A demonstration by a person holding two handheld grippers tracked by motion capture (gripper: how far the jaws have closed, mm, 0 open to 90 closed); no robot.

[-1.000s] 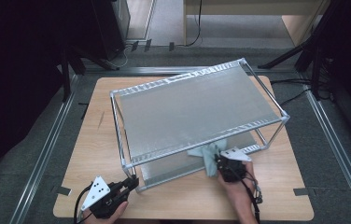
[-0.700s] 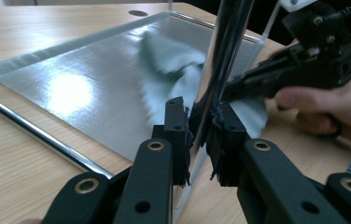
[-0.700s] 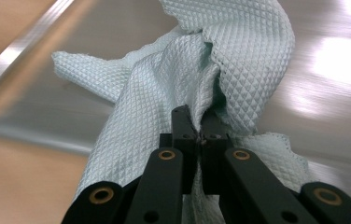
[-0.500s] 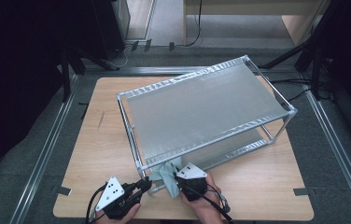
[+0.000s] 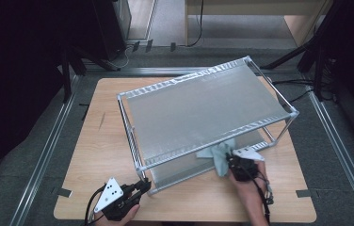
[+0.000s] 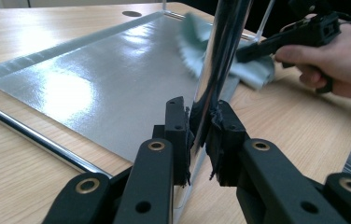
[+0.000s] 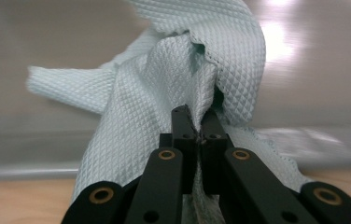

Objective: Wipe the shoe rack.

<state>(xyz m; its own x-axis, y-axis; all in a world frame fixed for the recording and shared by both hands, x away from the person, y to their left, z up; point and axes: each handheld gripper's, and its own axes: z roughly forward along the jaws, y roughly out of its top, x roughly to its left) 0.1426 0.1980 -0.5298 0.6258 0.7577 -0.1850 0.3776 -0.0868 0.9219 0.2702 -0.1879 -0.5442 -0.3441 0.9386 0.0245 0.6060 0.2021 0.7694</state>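
Note:
A two-tier metal rack (image 5: 203,113) stands on the wooden table (image 5: 100,141). My left gripper (image 5: 144,184) is at the rack's front left corner, shut on its chrome corner post (image 6: 222,51); the jaws (image 6: 201,114) clamp the post just above the lower shelf (image 6: 108,88). My right gripper (image 5: 230,160) is at the front right of the lower shelf, shut on a pale green waffle-weave cloth (image 5: 217,155). In the right gripper view the cloth (image 7: 164,79) bunches over the closed jaws (image 7: 197,116) and lies against the shiny shelf (image 7: 47,42). The left gripper view also catches the right gripper (image 6: 276,44) and cloth (image 6: 253,72).
The rack takes up most of the table, turned at a slant. Bare wood runs along the left side and the front edge. Metal rails (image 5: 48,155) flank the table, and cables (image 5: 302,94) lie on the floor at the right.
The right gripper swept the cloth left along the lower shelf's front, close to the left gripper, and has now come back to the right. The left gripper kept its hold on the post.

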